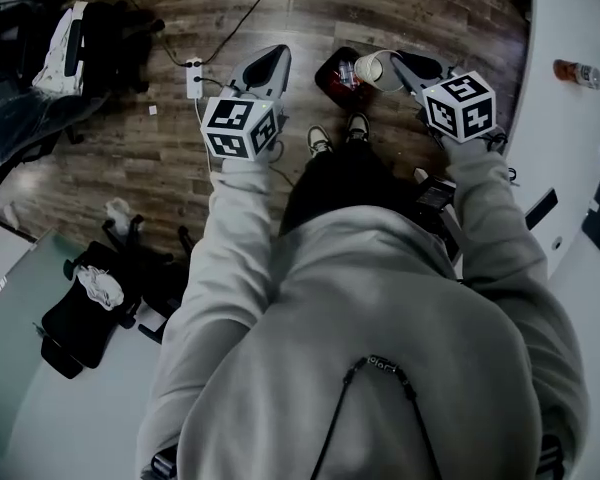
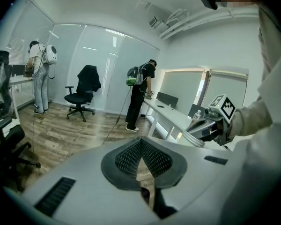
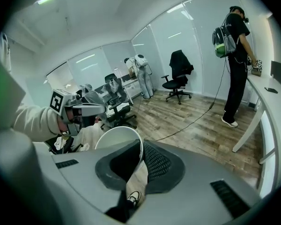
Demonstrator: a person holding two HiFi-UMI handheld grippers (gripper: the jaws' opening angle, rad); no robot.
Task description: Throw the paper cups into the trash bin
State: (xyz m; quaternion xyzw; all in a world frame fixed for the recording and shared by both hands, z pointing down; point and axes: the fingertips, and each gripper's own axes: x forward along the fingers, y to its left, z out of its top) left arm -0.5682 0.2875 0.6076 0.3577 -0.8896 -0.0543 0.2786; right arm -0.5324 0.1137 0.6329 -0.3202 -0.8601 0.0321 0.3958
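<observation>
Over the right rim of the small dark trash bin (image 1: 322, 74), in the head view, hangs a white paper cup (image 1: 369, 68). Its round mouth is tipped up toward us and its inside is pale cream. In the right gripper view the cup (image 3: 117, 136) reads as a smooth white curve with a thin rolled lip.

Right gripper (image 3: 139, 149): claw pinching the cup's wall, one pad inside the lip and one outside. From above, this gripper (image 1: 395, 63) reaches in from the right with the cup at its tip.

Left gripper (image 2: 141, 144): pads pressed together with nothing between them. It is held over bare floor to the left of the bin (image 1: 270, 63).

The bin holds something reddish and a few pale scraps; we cannot tell what they are. The cup is above the rim, not down inside.

Edges and room:
- The person's two pale shoes (image 1: 355, 126) stand just short of the bin.
- A white curved desk (image 1: 570, 158) closes off the right side, with a small bottle (image 1: 577, 72) on it.
- A white power strip (image 1: 193, 78) and its cables lie on the wood-plank floor (image 1: 130, 158), left of the left gripper.
- Black office chairs (image 1: 90, 303) crowd the lower left.
- Open floor lies between the strip and the chairs.
</observation>
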